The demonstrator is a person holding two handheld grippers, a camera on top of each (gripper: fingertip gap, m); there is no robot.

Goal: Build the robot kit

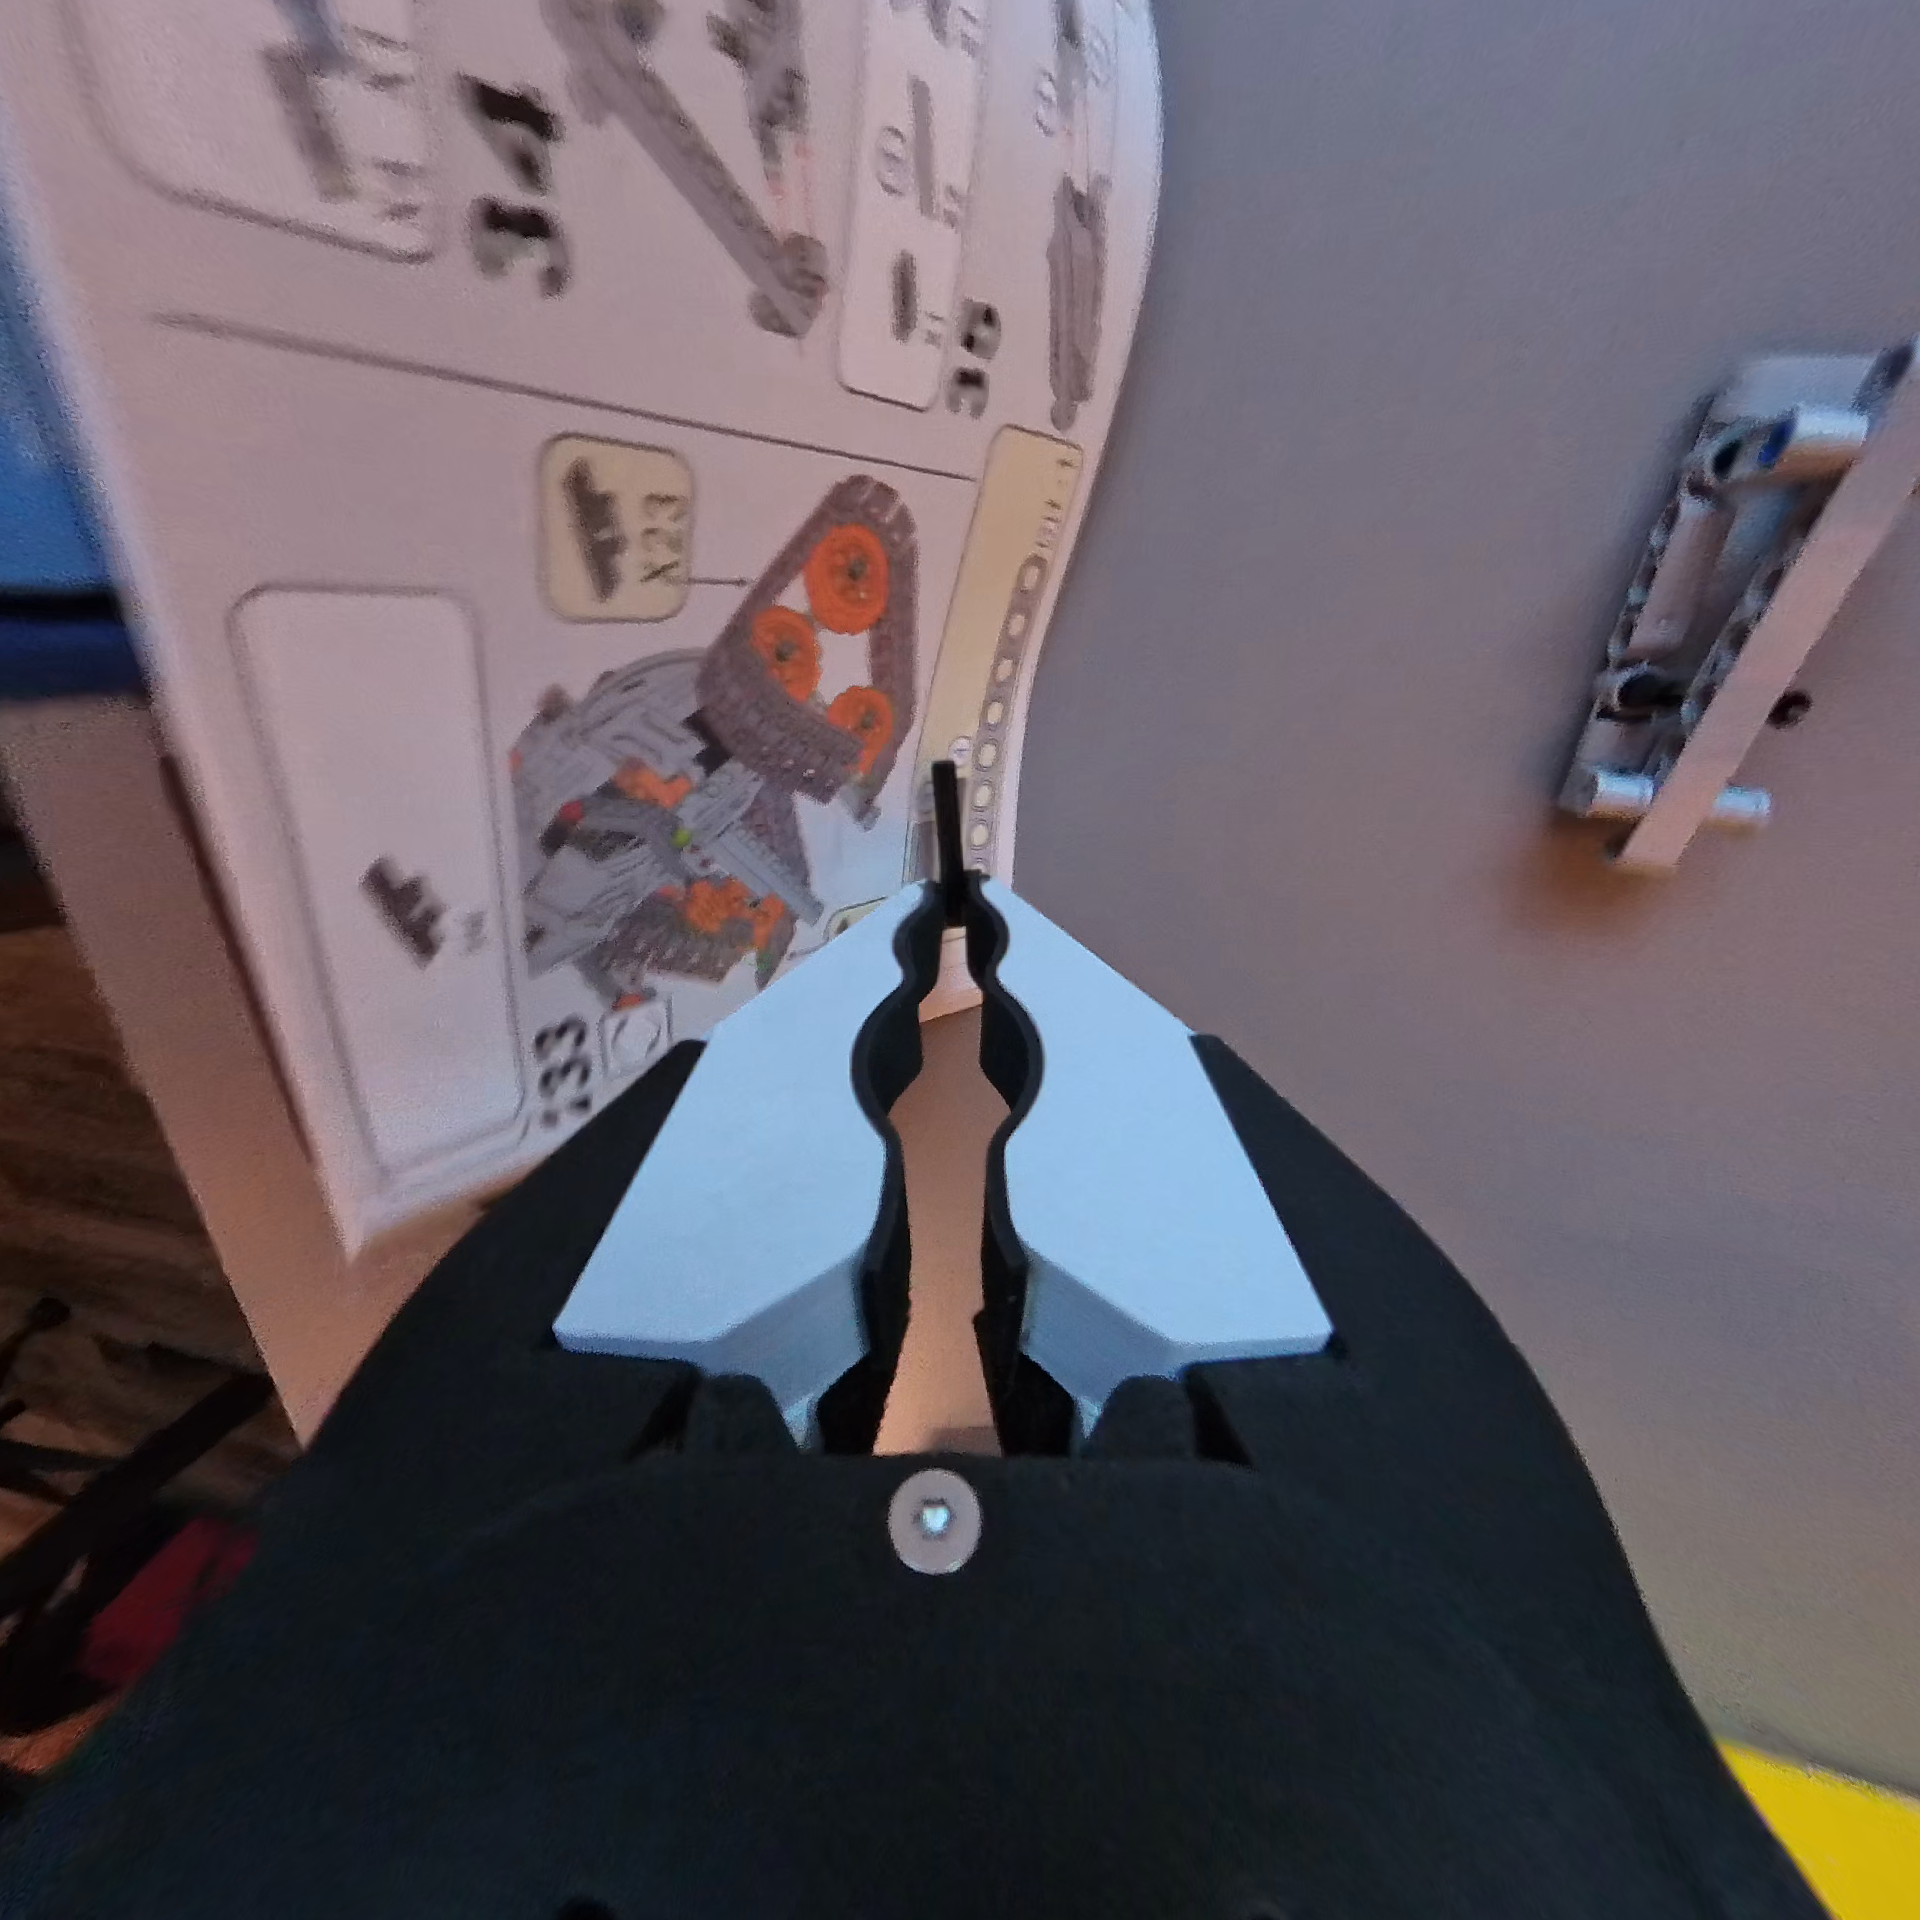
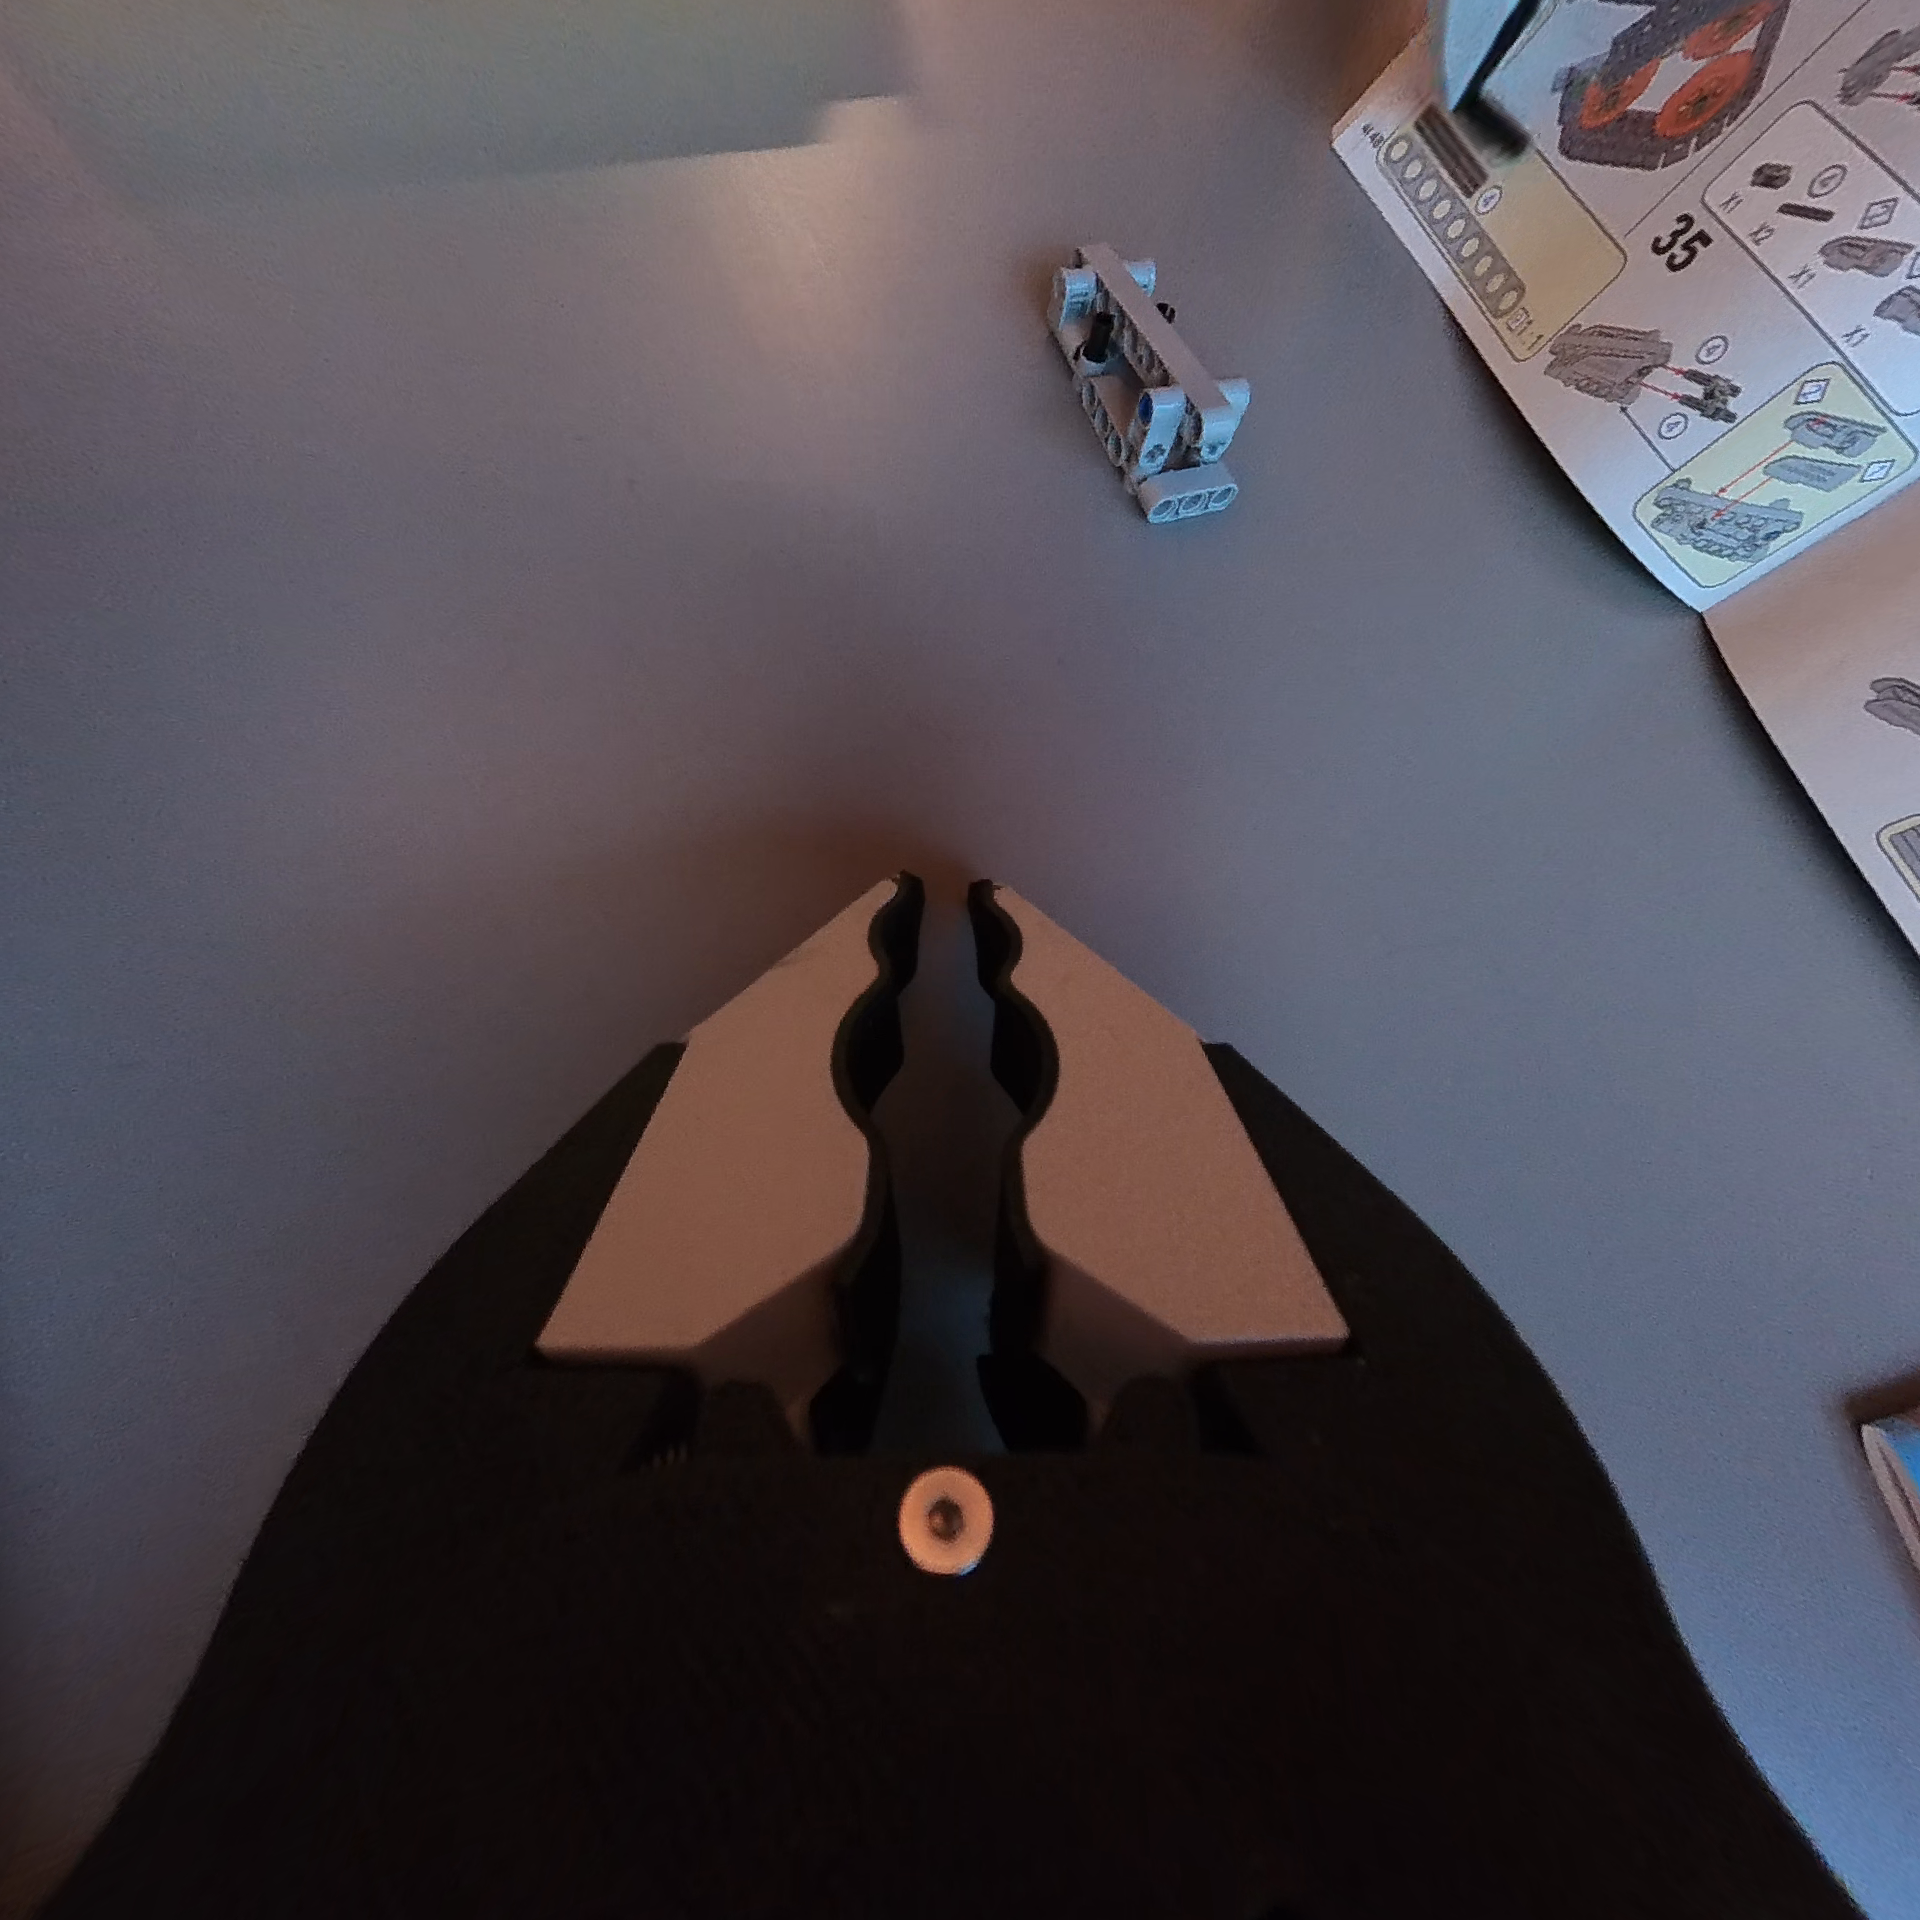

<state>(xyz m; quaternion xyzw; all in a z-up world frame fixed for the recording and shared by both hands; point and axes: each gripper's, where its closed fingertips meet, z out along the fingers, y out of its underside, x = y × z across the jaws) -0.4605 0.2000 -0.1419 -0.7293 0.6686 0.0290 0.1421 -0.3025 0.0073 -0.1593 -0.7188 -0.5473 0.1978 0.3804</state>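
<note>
My left gripper (image 1: 951, 894) is shut on a thin black pin (image 1: 945, 826) that sticks out past its fingertips, over the edge of an open instruction booklet (image 1: 416, 727). A small grey brick assembly (image 1: 1714, 613) lies on the grey table to the right of it. In the right wrist view the same grey assembly (image 2: 1143, 379) lies ahead and to the right of my right gripper (image 2: 943, 888). The right gripper holds nothing; its jaws stand a narrow gap apart, low over bare table. The left gripper (image 2: 1481, 94) shows at the top right over the booklet (image 2: 1662, 312).
The grey table (image 2: 416, 520) spreads wide ahead of the right gripper. A yellow object (image 1: 1839, 1839) sits at the lower right of the left wrist view. A box corner (image 2: 1896, 1475) shows at the right edge. The table's edge and floor lie at left (image 1: 83, 1039). One gripper's finger ends stand about 25 cm off the other's.
</note>
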